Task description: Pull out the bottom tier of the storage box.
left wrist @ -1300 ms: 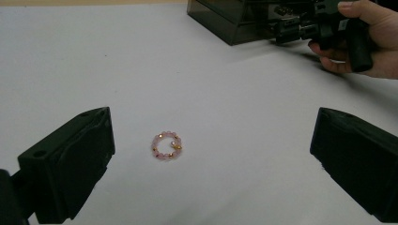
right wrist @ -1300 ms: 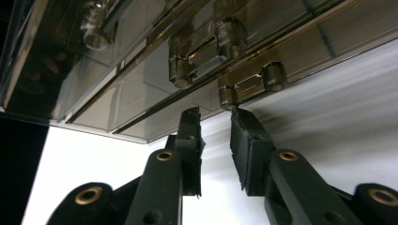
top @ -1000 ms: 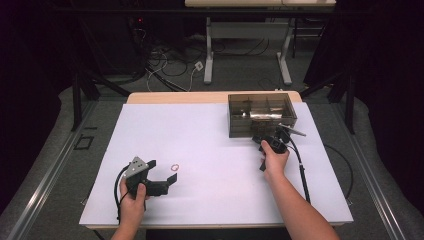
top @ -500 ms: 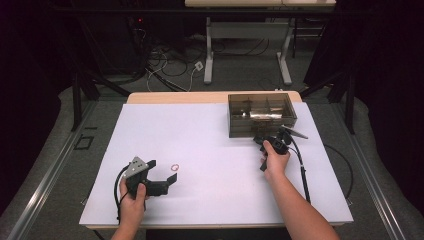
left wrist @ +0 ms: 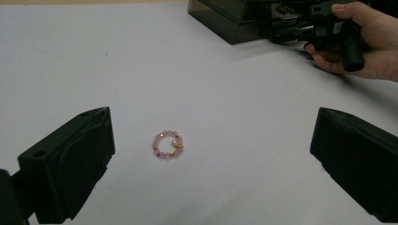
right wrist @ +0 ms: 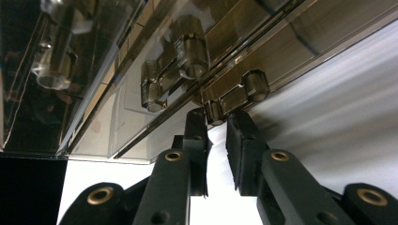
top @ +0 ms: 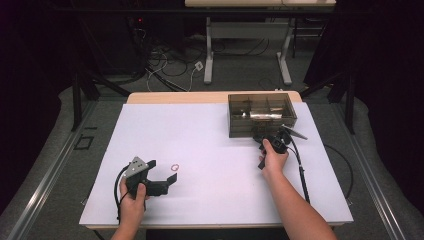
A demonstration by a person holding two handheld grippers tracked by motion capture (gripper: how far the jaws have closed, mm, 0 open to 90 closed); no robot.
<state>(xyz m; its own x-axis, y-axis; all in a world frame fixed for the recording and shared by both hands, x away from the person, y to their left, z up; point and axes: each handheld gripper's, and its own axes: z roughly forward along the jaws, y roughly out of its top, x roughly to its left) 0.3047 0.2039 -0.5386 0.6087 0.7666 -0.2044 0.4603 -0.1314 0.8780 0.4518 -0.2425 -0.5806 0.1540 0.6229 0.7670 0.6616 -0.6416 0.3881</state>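
My right claw [right wrist: 217, 123], jaws just closing to a narrow gap, pinches the smoky box's [top: 262, 114] latch [right wrist: 214, 114] at my 1 o'clock. Next: lift it. My left claw [top: 162, 176] gapes around the bead ring [left wrist: 167, 145].

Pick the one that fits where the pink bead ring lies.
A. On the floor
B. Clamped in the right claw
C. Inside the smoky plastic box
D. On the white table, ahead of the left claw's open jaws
D: the pink bead ring lies flat on the white table, ahead of the left claw, whose jaws stand wide apart and clear of it.

Glossy smoked clear-plastic box [top: 260, 114]; matt white tabletop [top: 200, 130].
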